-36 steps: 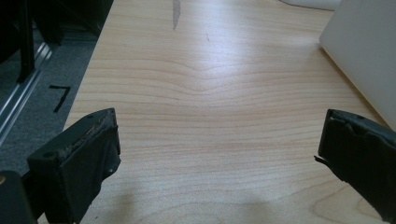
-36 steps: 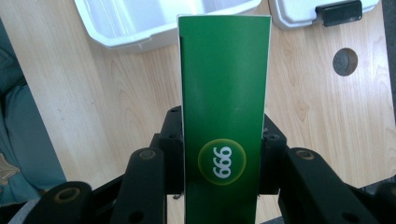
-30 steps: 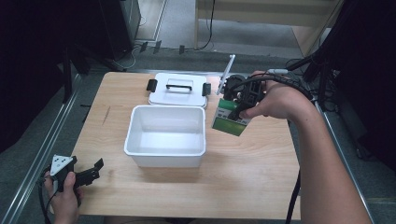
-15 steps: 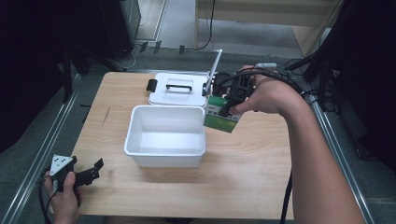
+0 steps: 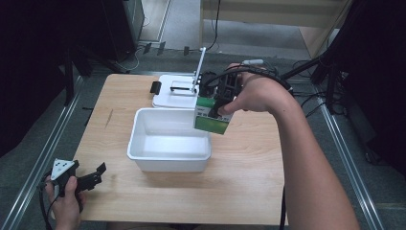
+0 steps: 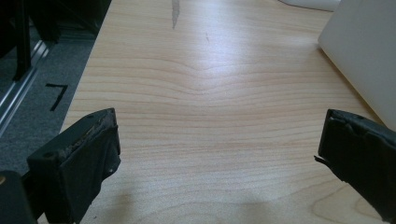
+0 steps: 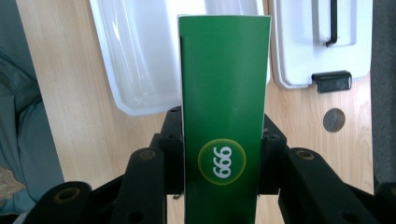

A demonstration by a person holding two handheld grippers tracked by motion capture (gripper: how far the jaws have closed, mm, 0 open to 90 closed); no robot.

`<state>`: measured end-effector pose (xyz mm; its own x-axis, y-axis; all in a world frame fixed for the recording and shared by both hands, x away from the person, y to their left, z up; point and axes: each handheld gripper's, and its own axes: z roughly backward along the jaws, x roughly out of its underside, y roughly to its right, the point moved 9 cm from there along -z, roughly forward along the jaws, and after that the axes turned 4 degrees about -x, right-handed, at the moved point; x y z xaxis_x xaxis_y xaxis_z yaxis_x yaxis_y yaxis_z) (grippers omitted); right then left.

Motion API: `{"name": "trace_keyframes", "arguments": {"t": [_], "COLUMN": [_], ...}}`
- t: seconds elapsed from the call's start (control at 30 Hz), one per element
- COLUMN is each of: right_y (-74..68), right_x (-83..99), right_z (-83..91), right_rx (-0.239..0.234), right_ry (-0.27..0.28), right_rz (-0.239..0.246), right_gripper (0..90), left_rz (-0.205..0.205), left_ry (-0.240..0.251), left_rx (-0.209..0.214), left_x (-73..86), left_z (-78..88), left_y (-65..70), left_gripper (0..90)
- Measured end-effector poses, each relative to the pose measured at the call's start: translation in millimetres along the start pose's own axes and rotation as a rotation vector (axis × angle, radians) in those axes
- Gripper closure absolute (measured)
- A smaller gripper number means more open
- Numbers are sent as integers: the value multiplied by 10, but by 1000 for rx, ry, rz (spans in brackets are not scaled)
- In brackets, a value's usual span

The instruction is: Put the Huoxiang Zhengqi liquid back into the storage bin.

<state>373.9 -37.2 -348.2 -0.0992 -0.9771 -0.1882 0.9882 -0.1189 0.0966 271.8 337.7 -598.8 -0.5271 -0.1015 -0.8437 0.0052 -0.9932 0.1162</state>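
Your right gripper is clamped on the green box — box hangs over the white bin's right rim, lid behind it; your left gripper sits spread wide at the table's near-left corner — nothing between its jaws.

White tub mid-table, open top, inside bare. Green box in right gripper hangs over its far right corner. Lid lies just behind, blocking far side. Bare wood left, right and near; left gripper at near left corner.
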Motion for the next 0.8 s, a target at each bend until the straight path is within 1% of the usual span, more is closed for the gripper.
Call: {"name": "trace_keyframes", "arguments": {"t": [0.13, 0.17, 0.23, 0.27, 0.4, 0.43, 0.47, 0.5, 0.53, 0.6, 0.73, 0.77, 0.8], "right_y": [-37, -37, -48, -72, -91, -85, -101, -94, -109, -115, -112, -105, -120], "right_x": [-113, -148, -207, -250, -303, -324, -332, -352, -357, -392, -425, -438, -432], "right_z": [-18, -24, -36, -49, -80, -94, -105, -121, -129, -165, -195, -206, -211], "right_rx": [-7, -7, -8, -17, -17, -17, -19, -19, -20, -21, -20, -21, -25], "right_ry": [-5, 0, 5, 0, -8, -5, -10, -6, -15, -18, -11, -5, -12], "right_rz": [3, 16, 23, 26, 34, 51, 39, 60, 48, 65, 79, 91, 77], "right_gripper": [642, 642, 642, 642, 642, 642, 642, 641, 641, 641, 641, 641, 641], "left_rz": [-1, 1, 0, 1, 2, 2, 2, 3, 3, 3, 3, 3, 4], "left_ry": [-1, 1, 0, 1, 2, 1, 3, 3, 4, 3, 2, 3, 3], "left_rx": [1, 1, 2, 2, 3, 3, 3, 3, 3, 3, 3, 5, 5], "left_x": [0, -1, -1, -1, -2, -2, -2, -3, -3, -3, -3, -3, -3], "left_z": [0, -1, 0, 0, -1, -1, -2, -2, -2, -3, -3, -3, -4], "left_y": [0, 1, 0, 0, 0, 0, 0, 0, 0, -1, -1, -1, -1], "left_gripper": [0, 0, 0, 0, 0, 0, 0, 0, 0, 0, 0, 0, 0]}}
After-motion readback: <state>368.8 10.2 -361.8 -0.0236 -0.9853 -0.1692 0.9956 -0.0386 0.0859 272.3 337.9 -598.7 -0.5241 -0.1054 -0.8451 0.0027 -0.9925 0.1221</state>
